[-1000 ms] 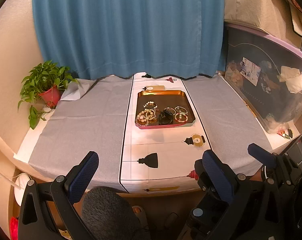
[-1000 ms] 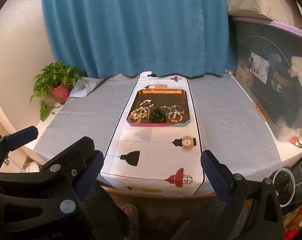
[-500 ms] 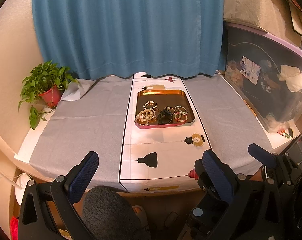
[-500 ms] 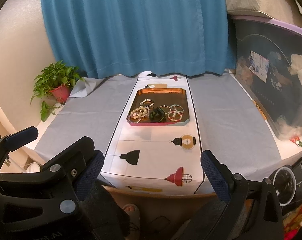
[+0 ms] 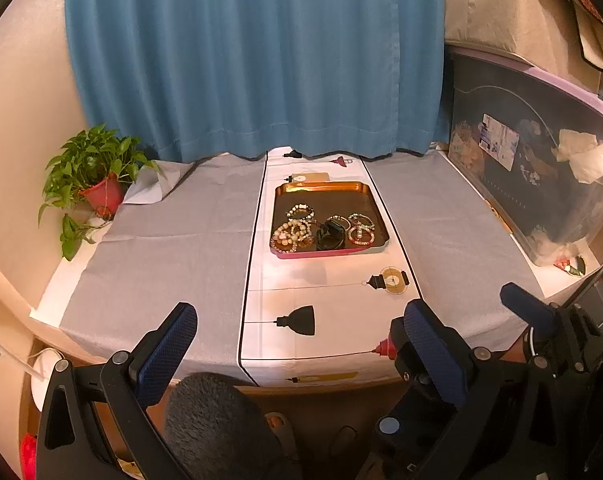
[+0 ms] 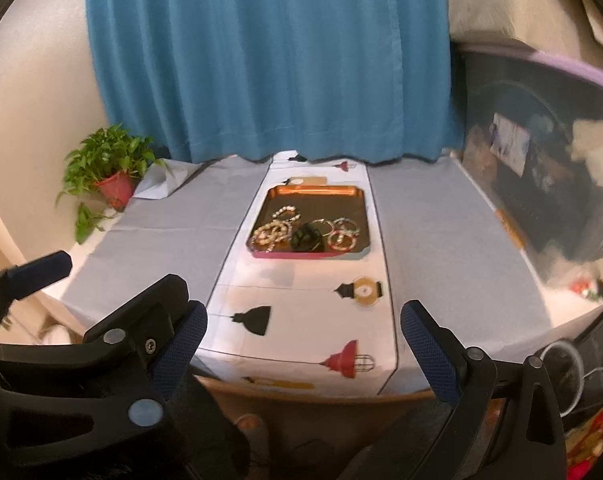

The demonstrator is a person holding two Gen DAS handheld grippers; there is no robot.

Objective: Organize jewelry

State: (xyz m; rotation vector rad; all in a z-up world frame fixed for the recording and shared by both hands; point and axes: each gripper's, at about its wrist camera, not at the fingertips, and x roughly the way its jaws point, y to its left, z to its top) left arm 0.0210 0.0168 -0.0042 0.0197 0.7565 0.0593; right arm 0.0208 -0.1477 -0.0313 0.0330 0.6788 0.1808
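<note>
A copper tray with a pink front rim (image 5: 368,196) (image 6: 363,208) sits mid-table on a white runner. In it lie several beaded bracelets (image 5: 293,232) (image 6: 272,233), a dark green-black piece (image 5: 330,236) (image 6: 306,239) and red and pale bangles (image 5: 360,229) (image 6: 343,234). My left gripper (image 5: 301,332) is open and empty, held before the table's front edge. My right gripper (image 6: 303,332) is open and empty, also before the front edge, well short of the tray.
A potted plant (image 5: 97,176) stands at the far left corner. A blue curtain (image 5: 257,60) hangs behind the table. A large clear storage bin (image 5: 541,168) lines the right side. Grey cloth (image 5: 169,240) covers both sides of the runner.
The right gripper has moved forward and slightly right toward the table; its view is now blurred and the tray looks closer. The left gripper has barely moved.
</note>
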